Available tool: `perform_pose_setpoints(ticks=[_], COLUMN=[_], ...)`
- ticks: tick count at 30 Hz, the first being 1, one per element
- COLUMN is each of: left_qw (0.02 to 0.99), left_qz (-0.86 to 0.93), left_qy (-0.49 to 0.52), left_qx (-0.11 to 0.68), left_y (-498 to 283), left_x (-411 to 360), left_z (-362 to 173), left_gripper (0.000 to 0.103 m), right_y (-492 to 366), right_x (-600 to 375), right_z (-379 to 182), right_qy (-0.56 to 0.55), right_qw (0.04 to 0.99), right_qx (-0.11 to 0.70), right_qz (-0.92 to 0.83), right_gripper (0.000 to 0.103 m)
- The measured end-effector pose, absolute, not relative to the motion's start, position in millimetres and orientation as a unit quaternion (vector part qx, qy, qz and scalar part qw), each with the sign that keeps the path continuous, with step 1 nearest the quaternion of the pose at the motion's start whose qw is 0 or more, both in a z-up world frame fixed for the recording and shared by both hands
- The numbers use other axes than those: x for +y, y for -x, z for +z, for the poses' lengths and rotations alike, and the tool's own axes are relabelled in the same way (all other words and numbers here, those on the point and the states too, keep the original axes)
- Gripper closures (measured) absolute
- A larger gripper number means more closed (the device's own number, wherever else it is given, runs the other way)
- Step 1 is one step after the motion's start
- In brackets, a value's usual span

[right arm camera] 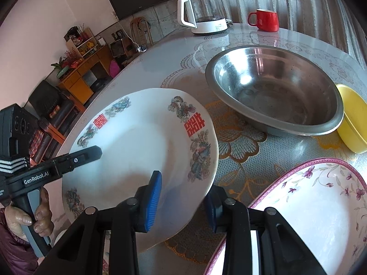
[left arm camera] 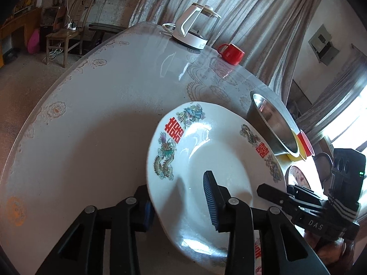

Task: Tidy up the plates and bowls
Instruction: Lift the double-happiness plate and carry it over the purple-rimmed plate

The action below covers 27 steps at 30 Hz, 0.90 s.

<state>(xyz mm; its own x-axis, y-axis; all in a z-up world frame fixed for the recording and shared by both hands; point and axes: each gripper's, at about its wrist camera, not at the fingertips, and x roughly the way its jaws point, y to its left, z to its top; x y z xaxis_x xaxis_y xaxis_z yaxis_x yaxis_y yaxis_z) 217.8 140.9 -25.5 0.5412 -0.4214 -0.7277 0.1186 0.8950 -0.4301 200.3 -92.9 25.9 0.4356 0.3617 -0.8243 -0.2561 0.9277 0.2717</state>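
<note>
A white plate with red characters and dragon prints (left arm camera: 206, 158) (right arm camera: 140, 151) is held tilted above the table by both grippers. My left gripper (left arm camera: 179, 208) is shut on its near left rim, one finger above and one below. My right gripper (right arm camera: 183, 204) is shut on the opposite rim the same way. The right gripper also shows in the left wrist view (left arm camera: 286, 197), and the left gripper in the right wrist view (right arm camera: 87, 155). A steel bowl (right arm camera: 275, 91) (left arm camera: 273, 123) sits on the table beyond the plate.
A pink-rimmed floral plate (right arm camera: 309, 210) lies at the near right. A yellow bowl (right arm camera: 353, 119) sits right of the steel bowl. A glass kettle (right arm camera: 201, 11) (left arm camera: 195, 25) and red mug (right arm camera: 266, 19) (left arm camera: 230, 53) stand at the table's far edge (left arm camera: 75, 73).
</note>
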Motion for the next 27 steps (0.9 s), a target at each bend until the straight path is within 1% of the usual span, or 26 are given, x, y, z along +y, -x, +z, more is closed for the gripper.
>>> perform_pose_setpoints(ticks=[3,4,7,19,27], left_qw=[0.868,0.869,0.869,0.869,0.876], left_qz=[-0.162,-0.172,-0.187,-0.202,-0.209], left_qy=[0.138,0.132,0.121,0.109,0.095], left_qx=[0.448,0.445,0.442,0.439,0.423], left_y=[-209,-205,-196,-187,-172], left_x=[132,130,126,118,112], left_z=[-21,-20,-18,-16,-7], left_gripper=[0.069,0.073,0.076,0.074,0.073], right_y=[-199,-198,-194,-183,-173], right_x=[-89,-89,-93,-100,-106], right_z=[26,27,30,33,38], right_qy=[-0.044,-0.04,-0.044,-0.055,-0.057], right_qw=[0.848,0.851,0.858,0.865,0.872], right_qx=[0.497,0.493,0.482,0.467,0.454], right_qz=[0.179,0.176,0.174,0.177,0.177], right_gripper=[0.068,0.069,0.071,0.072,0.072])
